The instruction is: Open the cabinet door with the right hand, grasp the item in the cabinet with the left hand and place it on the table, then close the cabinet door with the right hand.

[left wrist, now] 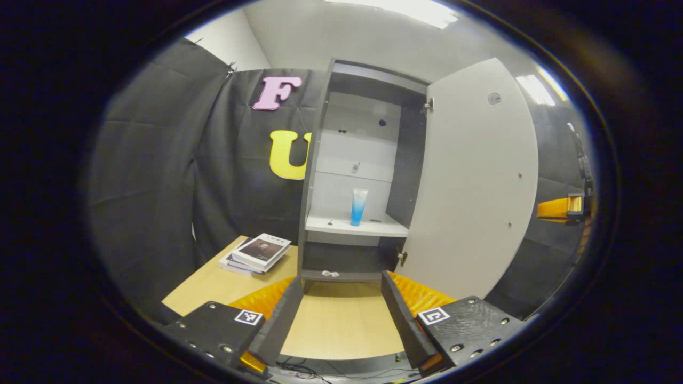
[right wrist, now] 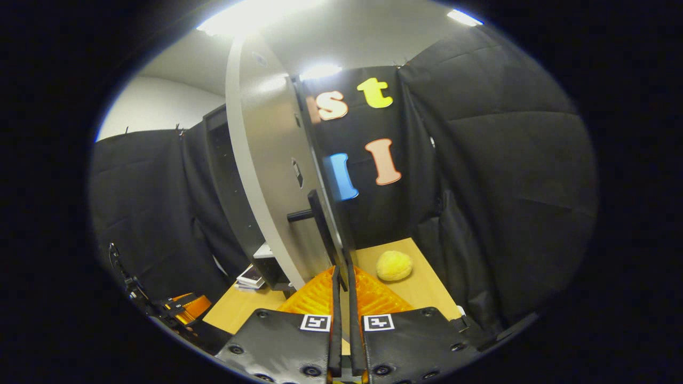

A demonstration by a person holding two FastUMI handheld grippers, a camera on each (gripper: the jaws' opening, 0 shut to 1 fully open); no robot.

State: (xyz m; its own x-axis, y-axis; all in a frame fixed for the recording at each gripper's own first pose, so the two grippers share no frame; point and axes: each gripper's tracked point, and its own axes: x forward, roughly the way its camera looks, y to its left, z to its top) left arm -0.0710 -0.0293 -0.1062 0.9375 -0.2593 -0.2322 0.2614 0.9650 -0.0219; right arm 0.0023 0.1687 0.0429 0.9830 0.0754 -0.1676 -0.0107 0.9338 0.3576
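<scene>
One tube [left wrist: 359,206] stands beyond the open left tool [left wrist: 341,304].

Bright white ceiling strip lights [left wrist: 411,9] blow out at the top of both views and glare on the pale grey cabinet door [right wrist: 261,133], while fisheye curvature bends edges and lower corners fall dim.

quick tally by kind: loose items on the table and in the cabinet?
Tubes: 1, the blue tube standing on the cabinet shelf
Books: 2, stacked on the table, left of the cabinet
Yellow balls: 1, on the table right of the open door
Total: 4
</scene>
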